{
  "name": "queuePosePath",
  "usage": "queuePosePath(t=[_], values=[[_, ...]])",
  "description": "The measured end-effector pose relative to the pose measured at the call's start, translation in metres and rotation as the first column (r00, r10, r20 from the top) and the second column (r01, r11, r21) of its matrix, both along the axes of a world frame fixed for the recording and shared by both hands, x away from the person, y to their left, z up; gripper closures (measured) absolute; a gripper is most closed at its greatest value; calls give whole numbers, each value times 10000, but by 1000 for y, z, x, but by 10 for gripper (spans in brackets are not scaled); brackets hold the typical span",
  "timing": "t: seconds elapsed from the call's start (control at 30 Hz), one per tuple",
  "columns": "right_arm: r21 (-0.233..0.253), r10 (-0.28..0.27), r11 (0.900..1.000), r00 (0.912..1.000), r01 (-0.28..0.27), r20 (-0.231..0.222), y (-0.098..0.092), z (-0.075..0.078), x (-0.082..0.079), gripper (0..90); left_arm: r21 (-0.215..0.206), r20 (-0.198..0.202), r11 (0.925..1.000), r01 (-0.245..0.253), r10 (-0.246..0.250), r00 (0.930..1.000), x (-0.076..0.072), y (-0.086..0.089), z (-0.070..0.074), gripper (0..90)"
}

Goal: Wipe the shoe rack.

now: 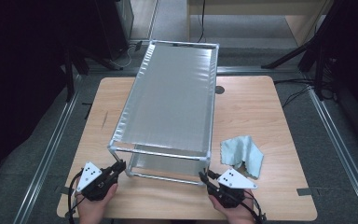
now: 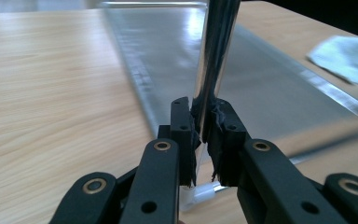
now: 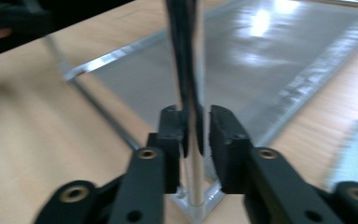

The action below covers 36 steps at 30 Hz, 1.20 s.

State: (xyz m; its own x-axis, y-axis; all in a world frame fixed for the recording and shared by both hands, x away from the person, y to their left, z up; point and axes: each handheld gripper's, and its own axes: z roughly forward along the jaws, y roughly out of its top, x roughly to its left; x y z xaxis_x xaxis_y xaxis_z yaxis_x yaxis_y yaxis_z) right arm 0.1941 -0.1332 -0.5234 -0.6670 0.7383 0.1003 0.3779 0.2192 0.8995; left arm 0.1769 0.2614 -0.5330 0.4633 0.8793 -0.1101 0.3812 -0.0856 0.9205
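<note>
A metal tube rack (image 1: 168, 93) with two silvery mesh shelves stands on the wooden table (image 1: 261, 102). My left gripper (image 1: 120, 165) is at the rack's near left corner. In the left gripper view it (image 2: 203, 121) is shut on the chrome upright post (image 2: 216, 46), low down near the foot. My right gripper (image 1: 204, 176) is at the near right corner. In the right gripper view its jaws (image 3: 196, 126) stand around the right post (image 3: 184, 56), with a thin gap showing on one side. That view is blurred.
A crumpled pale blue-grey cloth (image 1: 242, 154) lies on the table just right of the rack's near end, also seen as the cloth (image 2: 349, 56) from the left gripper. Dark stands and floor rails surround the table.
</note>
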Motion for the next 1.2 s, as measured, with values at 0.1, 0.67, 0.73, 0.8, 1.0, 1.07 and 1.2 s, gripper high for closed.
queuePosePath(t=[0.1, 0.67, 0.73, 0.8, 1.0, 1.07, 1.2], values=[[40, -707, 9975, 9975, 707, -83, -10, 1, 10, 793, 282, 119, 9973, 672, -676, 9976, -7, -11, 0, 812], [500, 1117, 9926, 9935, -1105, -224, -97, 10, 41, 496, 276, 171, 9866, 1611, -1616, 9867, -26, -21, -1, 811], [724, 54, 9974, 9998, -39, -213, -109, 10, 45, 480, 154, 131, 9860, 1660, -1662, 9860, -27, -21, -1, 810], [157, -1937, 9808, 9804, 1943, -361, -113, 8, 53, 418, 226, 162, 9822, 1866, -1870, 9822, -29, -25, -1, 811], [-1884, -4209, 8993, 8981, 3947, -1272, -86, -16, 74, 334, 584, 332, 9594, 2760, -2782, 9599, -35, -43, -1, 813], [-2373, -4609, 8759, 8740, 4202, -1537, -81, -23, 79, 354, 599, 347, 9536, 2951, -2974, 9541, -36, -46, -1, 811], [-2544, -4669, 8679, 8755, 4266, -1247, -81, -27, 81, 565, 367, 316, 9547, 2952, -2963, 9546, -36, -49, 0, 755]])
